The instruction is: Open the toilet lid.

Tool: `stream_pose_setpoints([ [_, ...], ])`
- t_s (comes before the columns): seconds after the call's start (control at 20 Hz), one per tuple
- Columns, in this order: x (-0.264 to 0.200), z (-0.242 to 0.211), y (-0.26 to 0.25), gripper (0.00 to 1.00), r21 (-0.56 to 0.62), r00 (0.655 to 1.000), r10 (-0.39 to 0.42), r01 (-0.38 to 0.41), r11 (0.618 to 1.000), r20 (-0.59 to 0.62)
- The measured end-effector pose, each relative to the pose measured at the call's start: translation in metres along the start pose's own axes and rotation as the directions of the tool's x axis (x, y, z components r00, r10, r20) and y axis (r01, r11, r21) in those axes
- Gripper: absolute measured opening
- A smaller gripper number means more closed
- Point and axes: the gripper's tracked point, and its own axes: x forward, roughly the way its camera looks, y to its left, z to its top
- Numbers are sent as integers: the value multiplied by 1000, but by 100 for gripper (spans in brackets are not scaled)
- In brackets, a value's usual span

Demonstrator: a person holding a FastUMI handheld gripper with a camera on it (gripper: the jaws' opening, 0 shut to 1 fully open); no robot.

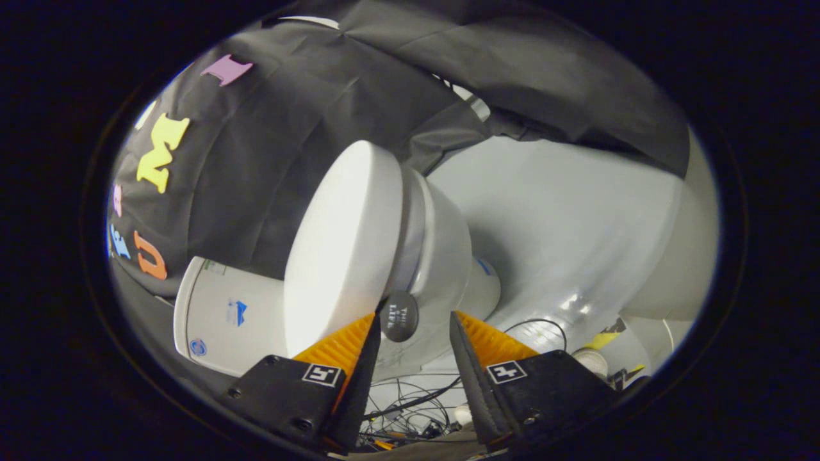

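- I see the toilet (442, 256) tilted in my view, its lid (346, 250) shut down on the seat.
- My gripper (413, 330) is spread wide, grasping nothing, with the front edge of the lid just ahead of its fingers.
- A round dark tab (399, 315) on the lid's front edge sits between the fingertips.
- The tank (224, 317) stands behind the lid.
- Loose cables (410, 410) lie on the floor (576, 237) below the toilet.

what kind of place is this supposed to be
Probably a mock bathroom set up in a test booth. A white toilet with its lid down and a tank sits against a black cloth wall. The open hand-held gripper is at the lid's edge.
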Motion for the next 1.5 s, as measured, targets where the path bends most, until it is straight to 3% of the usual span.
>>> stream_pose_setpoints([
  [0.15, 8, 6, 6, 63, 33, 999, 40, -40, 999, 1],
  [0.25, 11, 9, 12, 55, 49, 998, 64, -64, 997, -11],
  [0.4, 15, 12, 16, 33, 64, 996, 83, -81, 995, -18],
  [0.55, 12, 16, 20, 28, 140, 995, 93, -89, 986, -27],
  [0.7, 2, 16, 32, 13, 200, 988, 150, -142, 969, -25],
  [1.0, -17, 23, 56, 11, 157, 986, 166, -163, 974, -2],
  [1.5, -61, 27, 128, 11, -34, 988, 153, -152, 988, 38],
])
